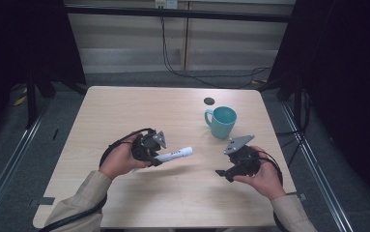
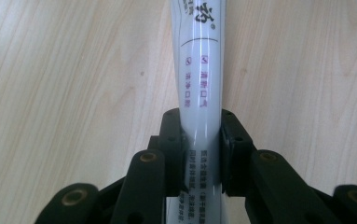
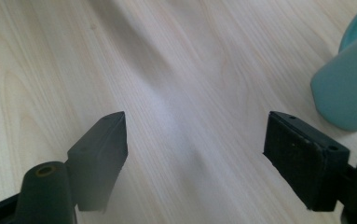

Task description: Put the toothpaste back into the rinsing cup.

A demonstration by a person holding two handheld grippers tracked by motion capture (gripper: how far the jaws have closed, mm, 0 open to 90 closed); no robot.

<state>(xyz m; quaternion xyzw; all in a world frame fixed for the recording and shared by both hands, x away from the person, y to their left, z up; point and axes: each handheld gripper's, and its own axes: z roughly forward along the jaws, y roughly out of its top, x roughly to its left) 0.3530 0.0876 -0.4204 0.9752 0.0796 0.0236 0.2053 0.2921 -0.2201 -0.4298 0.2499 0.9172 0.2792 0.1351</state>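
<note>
A white tube (image 1: 175, 154) with printed text is clamped in my left gripper (image 1: 156, 158), held just above the table and pointing right. In the left gripper view the tube (image 2: 199, 70) runs up between the two black pads, which press on its sides; my left gripper (image 2: 202, 140) is shut on it. My right gripper (image 1: 220, 173) hovers at the right front, jaws wide apart with nothing between them. In the right gripper view my right gripper (image 3: 195, 135) looks over bare wood, with the teal mug (image 3: 348, 88) at the right edge.
The teal mug (image 1: 220, 121) stands upright at the back right of the wooden table (image 1: 124, 111), handle to the left. A small dark round disc (image 1: 209, 101) lies behind it. Cables trail on the floor beyond the table's far edge.
</note>
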